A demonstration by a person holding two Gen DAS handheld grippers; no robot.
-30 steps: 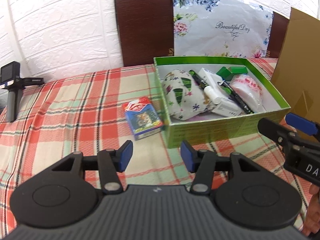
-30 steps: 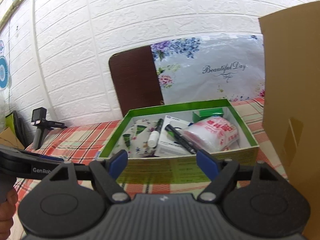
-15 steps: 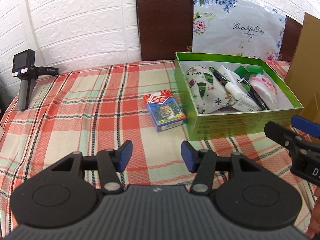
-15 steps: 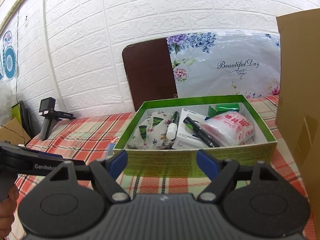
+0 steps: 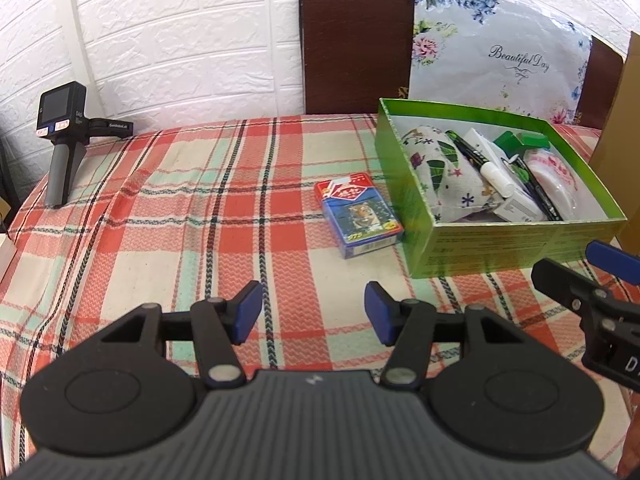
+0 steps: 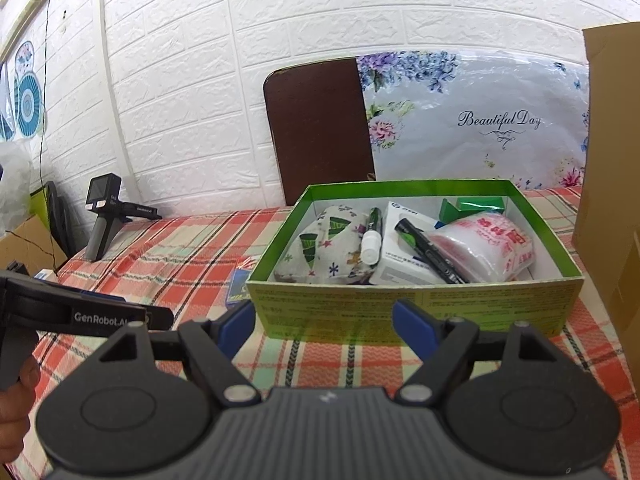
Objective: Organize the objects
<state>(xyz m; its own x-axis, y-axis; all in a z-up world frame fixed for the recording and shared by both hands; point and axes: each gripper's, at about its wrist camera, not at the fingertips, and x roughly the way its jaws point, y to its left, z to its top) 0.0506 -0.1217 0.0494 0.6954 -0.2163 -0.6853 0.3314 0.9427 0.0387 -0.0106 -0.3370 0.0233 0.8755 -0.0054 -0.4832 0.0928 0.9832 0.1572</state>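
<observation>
Mostly plaid tablecloth (image 5: pixel 180 208) under white brick wall (image 5: pixel 180 40) — both hand-held grippers (left (image 5: pixel 312 312), right (image 6: pixel 326 324)) apart, empty.

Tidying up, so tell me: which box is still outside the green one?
The blue tiger box, flat on the cloth left of the green box; the white box lies inside.

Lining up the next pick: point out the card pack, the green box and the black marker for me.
card pack (image 5: pixel 357 214): left wrist view, on its tiger-picture top face.
green box (image 6: pixel 416 309): right wrist view, on its near outer wall.
black marker (image 6: pixel 430 255): right wrist view, on the middle of its barrel.
</observation>
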